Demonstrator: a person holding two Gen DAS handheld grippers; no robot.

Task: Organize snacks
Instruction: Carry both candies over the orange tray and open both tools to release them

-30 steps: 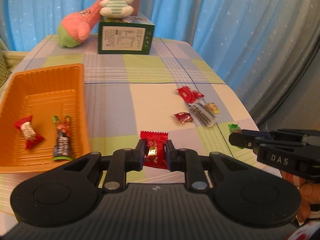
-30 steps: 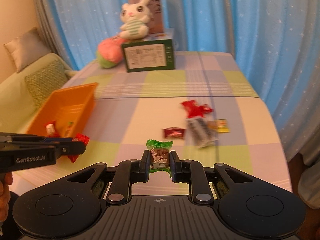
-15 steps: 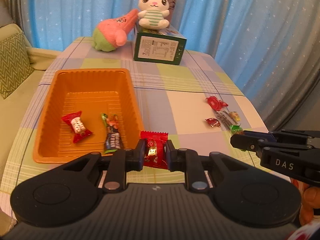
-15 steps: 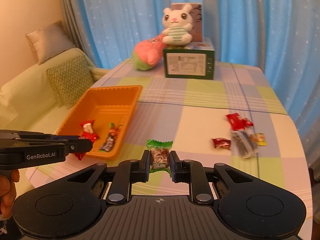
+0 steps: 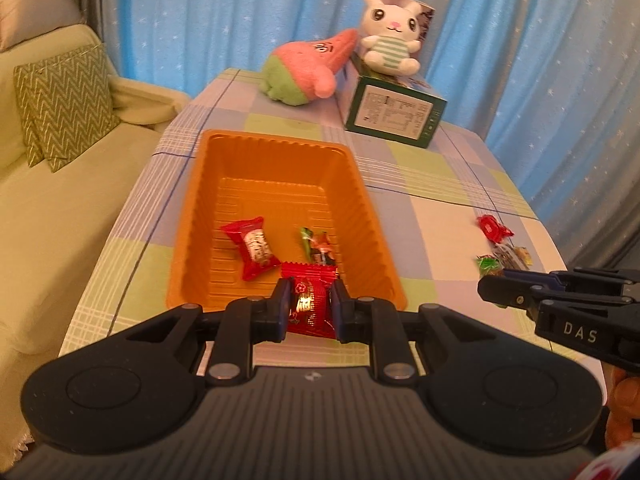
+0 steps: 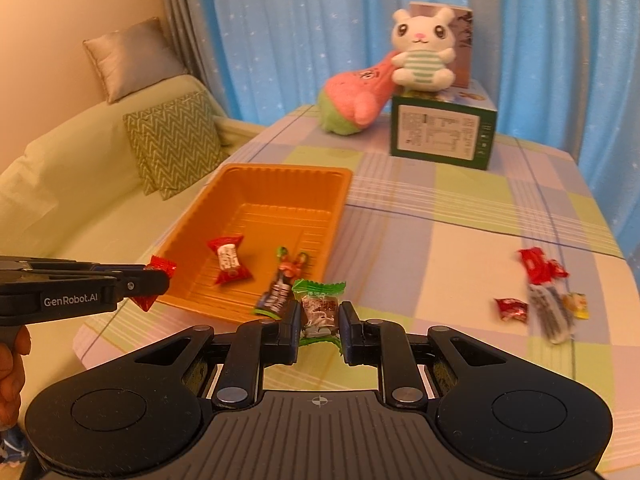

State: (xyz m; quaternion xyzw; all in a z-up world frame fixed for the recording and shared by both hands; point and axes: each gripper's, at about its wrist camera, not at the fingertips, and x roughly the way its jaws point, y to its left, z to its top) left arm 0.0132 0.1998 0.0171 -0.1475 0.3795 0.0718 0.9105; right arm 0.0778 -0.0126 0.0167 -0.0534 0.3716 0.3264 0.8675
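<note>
My left gripper (image 5: 309, 307) is shut on a red snack packet (image 5: 310, 304) held over the near end of the orange tray (image 5: 280, 152). My right gripper (image 6: 320, 322) is shut on a green-wrapped snack (image 6: 319, 310) just right of the tray's near corner (image 6: 280, 176). Inside the tray lie a red-and-white candy (image 5: 254, 248) and a dark wrapped candy (image 5: 318, 246). Several loose snacks (image 6: 538, 290) remain on the checked cloth at the right. In the right wrist view the left gripper (image 6: 154, 280) shows side-on with its red packet.
A green box (image 5: 394, 114) with a white bunny plush (image 5: 390, 40) on it and a pink plush (image 5: 308, 68) stand at the table's far end. A sofa with a zigzag cushion (image 5: 64, 108) lies left of the table. Blue curtains hang behind.
Both grippers have moved left across the table, each keeping its snack. The tray has come to the centre of the left wrist view; the loose snacks have slid to the right.
</note>
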